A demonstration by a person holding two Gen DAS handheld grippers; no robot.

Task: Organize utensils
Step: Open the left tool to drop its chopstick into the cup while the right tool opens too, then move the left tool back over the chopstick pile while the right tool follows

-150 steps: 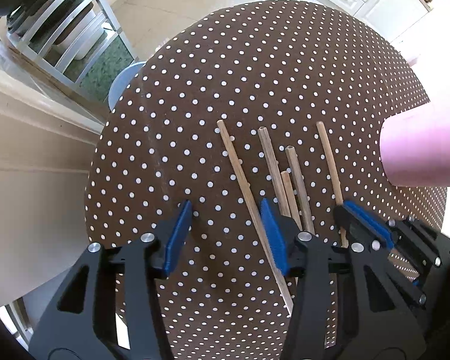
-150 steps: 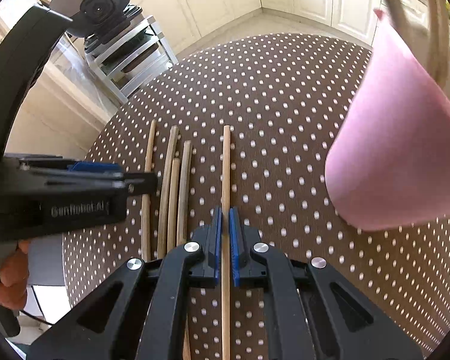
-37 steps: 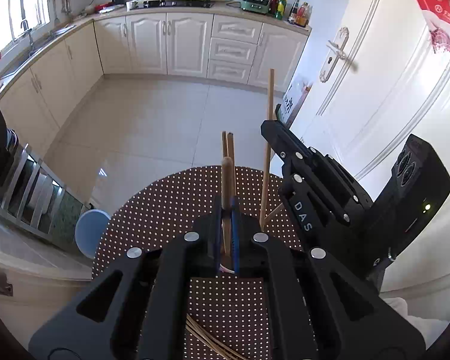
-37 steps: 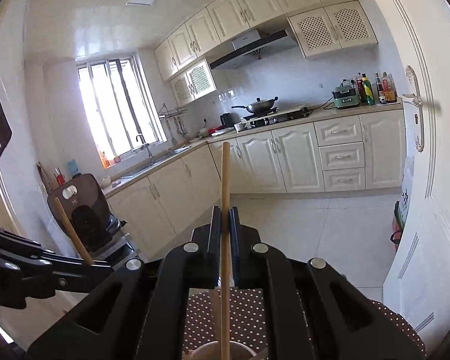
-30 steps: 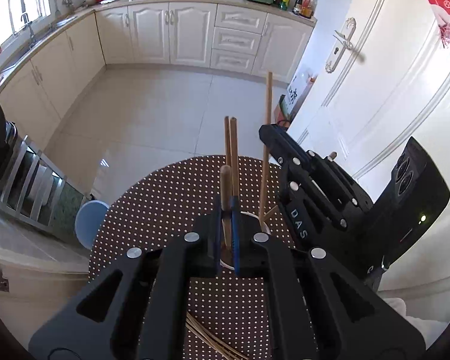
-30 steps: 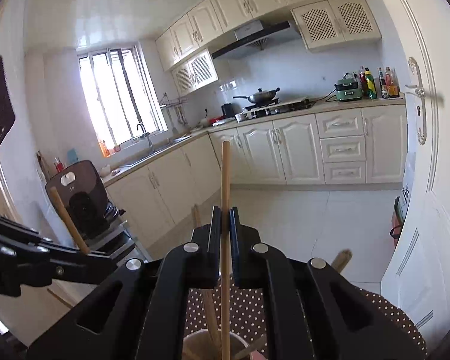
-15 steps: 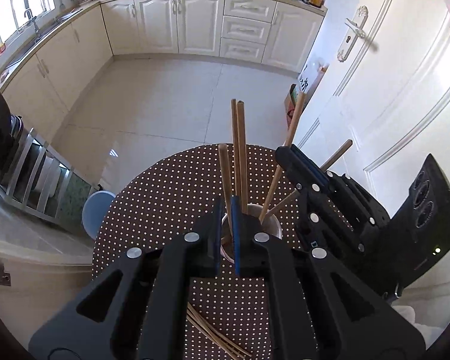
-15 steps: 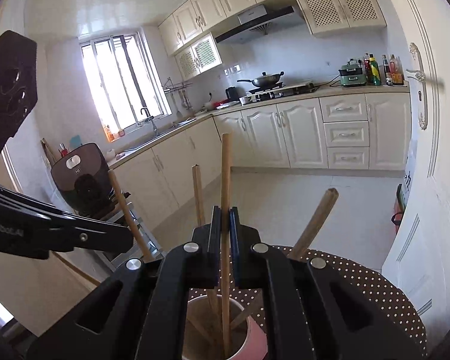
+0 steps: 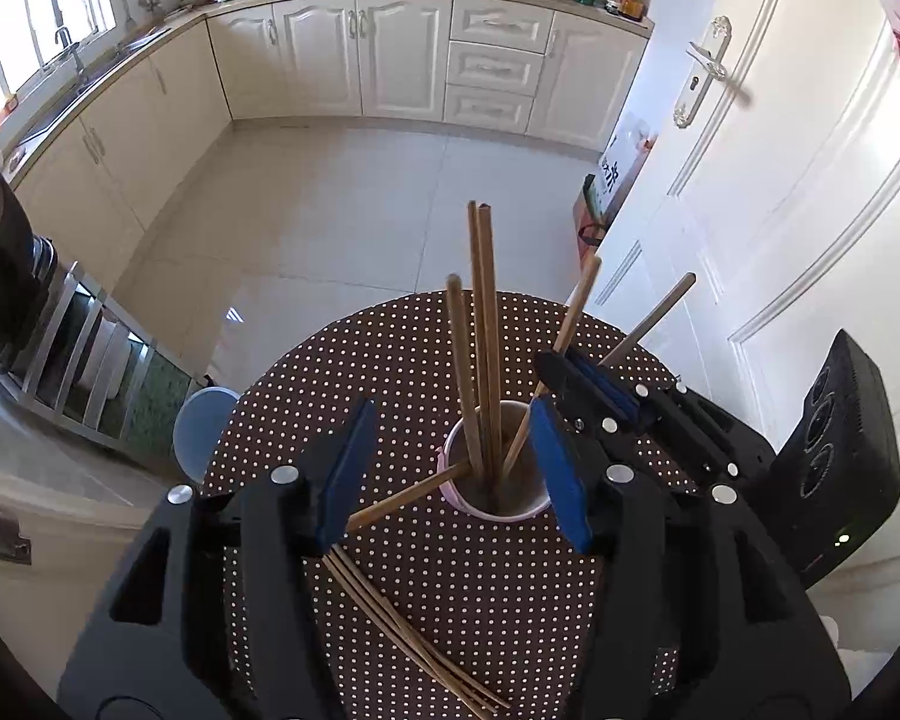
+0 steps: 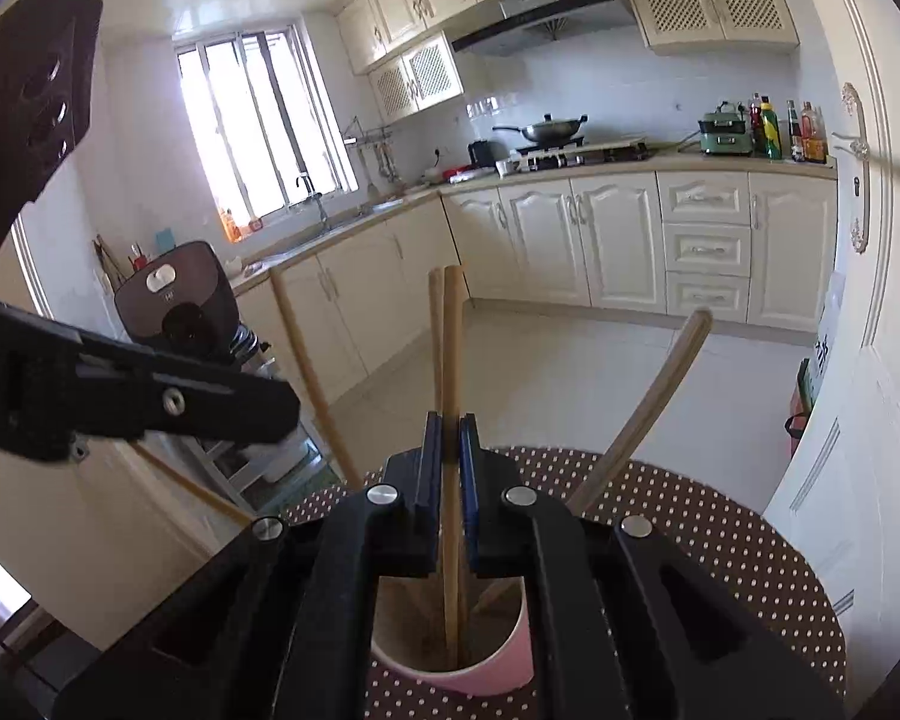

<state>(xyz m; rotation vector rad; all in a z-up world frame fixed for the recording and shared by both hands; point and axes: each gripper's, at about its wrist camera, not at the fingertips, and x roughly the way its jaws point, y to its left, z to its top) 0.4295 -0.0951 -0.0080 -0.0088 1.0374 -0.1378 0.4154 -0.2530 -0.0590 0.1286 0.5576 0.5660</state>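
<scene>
Left gripper (image 9: 453, 468): jaws spread wide, holding nothing, poised above the cup (image 9: 492, 501). Chopsticks (image 9: 411, 630): loose bundle flat on the table (image 9: 390, 360), below that gripper. Cup: pink, upright, several sticks leaning inside. Right gripper (image 10: 448, 450): pinching one upright stick (image 10: 452, 396), its lower end inside the cup (image 10: 480, 681).

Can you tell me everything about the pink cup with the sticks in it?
The round pink cup stands upright on the brown tablecloth with white dots. Its outside is pink, its inside looks brownish, and its top is open. Several long wooden chopsticks stand in it, leaning against the rim in different directions. The right gripper is shut on one chopstick whose lower end is inside the cup. The left gripper is open with its blue pads on either side of the cup. More chopsticks lie on the cloth nearby.
</scene>
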